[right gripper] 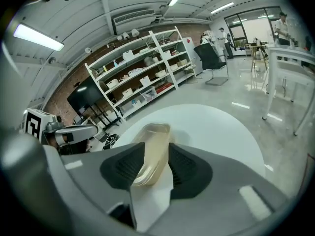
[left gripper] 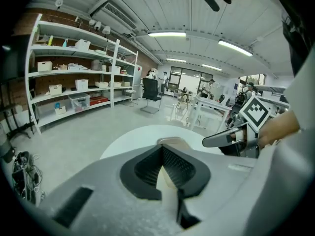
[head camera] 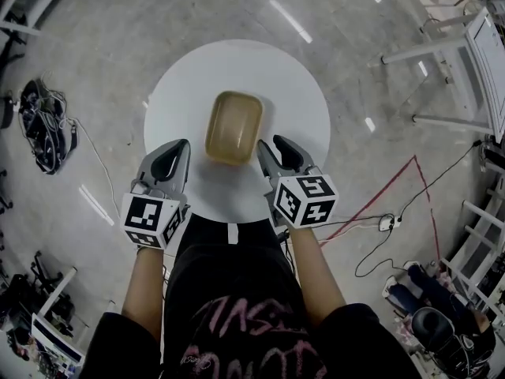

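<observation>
Jaws of the left gripper (left gripper: 161,151) clenched tip to tip, nothing between them. It hovers over the near left part of the round white worktop (head camera: 300,101), just beside the tan tray (head camera: 234,127) but apart from it. Jaws of the right gripper (right gripper: 156,154) closed in on the tray's near right rim, grasping it, with a pad against each side of the thin wall. Tray is shallow, translucent and rounded at the corners. It lies about mid-worktop, between the two grippers, long side running away from the person. Person stands at the worktop's near edge, forearms out. Tangle of cables (head camera: 47,129) on the grey floor well to the left. White shelving (left gripper: 74,73) along the brick wall.
</observation>
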The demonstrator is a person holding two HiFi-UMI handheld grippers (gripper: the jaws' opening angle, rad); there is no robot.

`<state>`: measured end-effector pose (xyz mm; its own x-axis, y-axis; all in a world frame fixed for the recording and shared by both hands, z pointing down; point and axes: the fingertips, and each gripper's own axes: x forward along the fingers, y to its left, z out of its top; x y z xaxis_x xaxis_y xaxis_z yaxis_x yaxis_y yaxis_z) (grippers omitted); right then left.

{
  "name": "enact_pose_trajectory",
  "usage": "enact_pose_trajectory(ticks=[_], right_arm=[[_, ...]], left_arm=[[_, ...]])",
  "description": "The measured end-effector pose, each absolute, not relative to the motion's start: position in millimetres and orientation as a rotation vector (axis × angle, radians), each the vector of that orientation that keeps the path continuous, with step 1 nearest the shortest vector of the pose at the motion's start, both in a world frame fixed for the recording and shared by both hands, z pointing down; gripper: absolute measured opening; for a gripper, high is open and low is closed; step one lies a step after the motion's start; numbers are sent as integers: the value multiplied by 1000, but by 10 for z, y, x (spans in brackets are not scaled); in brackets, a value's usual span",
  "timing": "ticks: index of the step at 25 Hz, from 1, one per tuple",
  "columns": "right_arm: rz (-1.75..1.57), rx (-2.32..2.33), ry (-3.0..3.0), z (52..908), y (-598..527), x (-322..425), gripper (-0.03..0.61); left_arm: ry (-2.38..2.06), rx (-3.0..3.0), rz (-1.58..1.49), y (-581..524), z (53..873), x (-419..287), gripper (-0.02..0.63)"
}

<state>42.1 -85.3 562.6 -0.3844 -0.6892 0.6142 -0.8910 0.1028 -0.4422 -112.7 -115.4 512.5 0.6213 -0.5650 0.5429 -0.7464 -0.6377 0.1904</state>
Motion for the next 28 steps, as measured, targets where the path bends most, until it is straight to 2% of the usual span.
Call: enact_pose_trajectory(ticks=[8,17,23,25,28], right_arm=[[1264,1557,-2082,5919,-934,303,210],[1365,1563,-2109,6085,-1010,301,213],[1431,1530,-2169,6109,-1045,237,183],[1435,1513,-2183,6090,-1082,235,147],[1429,1506,-2187,6077,-1135,271,141]], left_arm=[[-1020,2434,626,-1272,5272,-1121,-2],[-980,2452,644,-1289,5351,-1055,-2],[-973,2436,649,-1264,5417,-1083,-2],[-968,2437,652,-1276,5415,-1052,-2],[-957,2439,658,-1304,5418,-975,-2]])
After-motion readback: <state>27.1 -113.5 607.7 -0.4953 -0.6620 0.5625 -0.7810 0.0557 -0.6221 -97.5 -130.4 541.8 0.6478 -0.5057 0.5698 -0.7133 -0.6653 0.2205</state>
